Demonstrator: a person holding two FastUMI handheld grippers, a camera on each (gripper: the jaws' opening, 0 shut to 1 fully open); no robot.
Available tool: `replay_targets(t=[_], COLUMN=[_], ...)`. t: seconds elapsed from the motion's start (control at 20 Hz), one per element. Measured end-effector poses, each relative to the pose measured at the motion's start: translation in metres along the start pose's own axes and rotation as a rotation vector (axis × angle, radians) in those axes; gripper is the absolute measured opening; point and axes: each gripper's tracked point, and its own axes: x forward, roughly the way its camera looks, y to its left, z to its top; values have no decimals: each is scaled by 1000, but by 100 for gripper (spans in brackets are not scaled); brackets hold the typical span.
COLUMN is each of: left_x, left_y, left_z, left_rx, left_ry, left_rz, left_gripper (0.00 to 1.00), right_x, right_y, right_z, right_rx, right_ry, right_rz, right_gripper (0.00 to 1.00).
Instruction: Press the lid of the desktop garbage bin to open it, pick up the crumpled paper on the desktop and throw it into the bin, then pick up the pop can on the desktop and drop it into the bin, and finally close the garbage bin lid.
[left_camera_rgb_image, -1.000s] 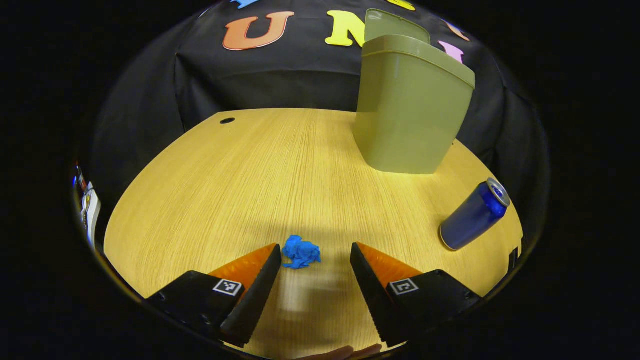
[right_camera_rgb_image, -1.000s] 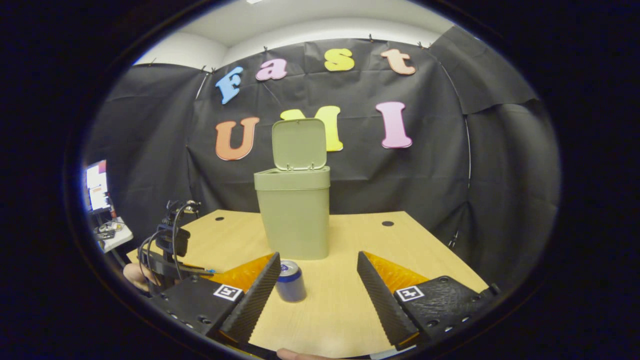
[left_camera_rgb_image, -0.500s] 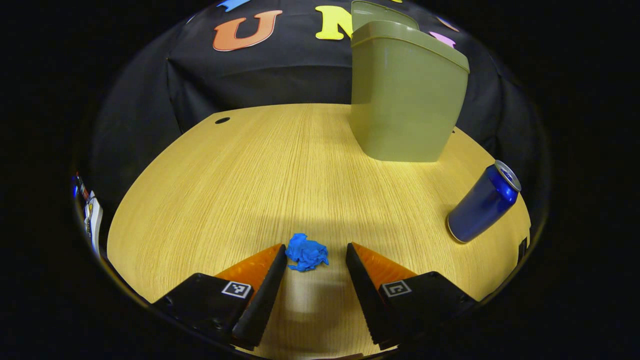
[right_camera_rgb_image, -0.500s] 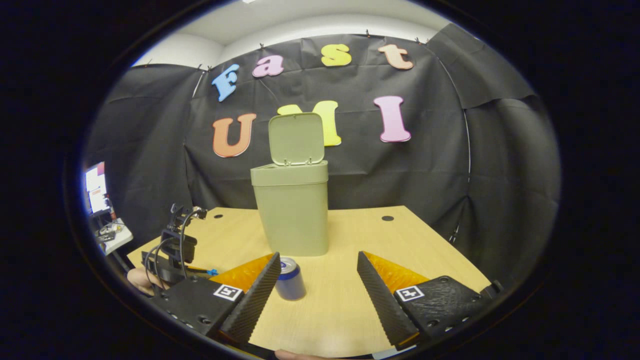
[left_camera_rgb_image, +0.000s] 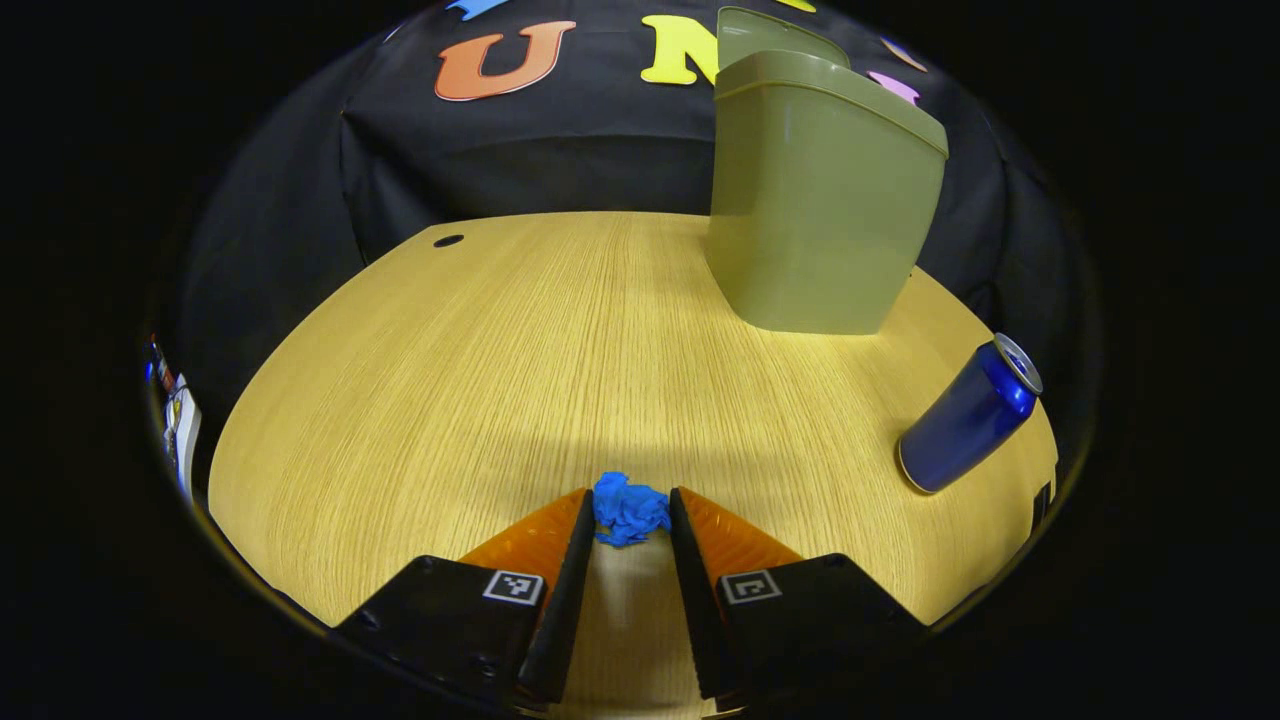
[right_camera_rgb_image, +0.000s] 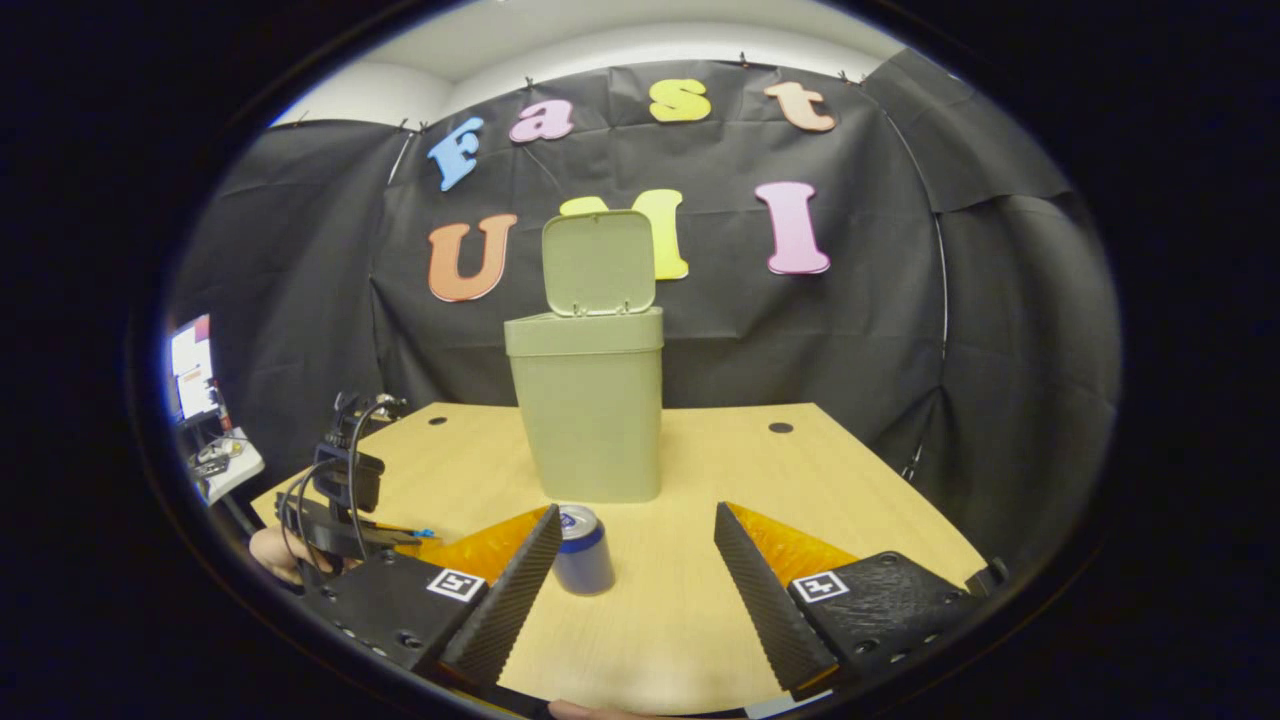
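My left gripper (left_camera_rgb_image: 630, 515) pinches the crumpled paper (left_camera_rgb_image: 630, 508) low on the desk (left_camera_rgb_image: 480, 340). My right gripper (right_camera_rgb_image: 632, 560) stays spread wide. The pop can (right_camera_rgb_image: 583, 549) stands upright before the open-lidded bin (right_camera_rgb_image: 590, 400), long axis vertical.

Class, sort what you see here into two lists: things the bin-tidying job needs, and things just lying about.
Job:
green bin, lid up
blue crumpled paper
blue pop can
left gripper
right gripper

Lying about:
screen beside the table
clutter under it
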Motion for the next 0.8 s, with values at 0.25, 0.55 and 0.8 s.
replay_targets(t=[0.25, 0.55, 0.8], left_x=[-2, -23, -48], left_y=[-5, 7, 16], left_z=[2, 23, 48], left_rx=[-48, -53, -25], left_ry=[-9, -91, -202], left_rz=[-53, -9, 53], left_gripper=[43, 43, 43], right_x=[8, 21, 36], right_y=[7, 26, 47], right_z=[-12, -25, -48], right_rx=[-21, -73, -94], right_ry=[35, 20, 23], right_rz=[-1, -32, -51], right_gripper=[95, 97, 98])
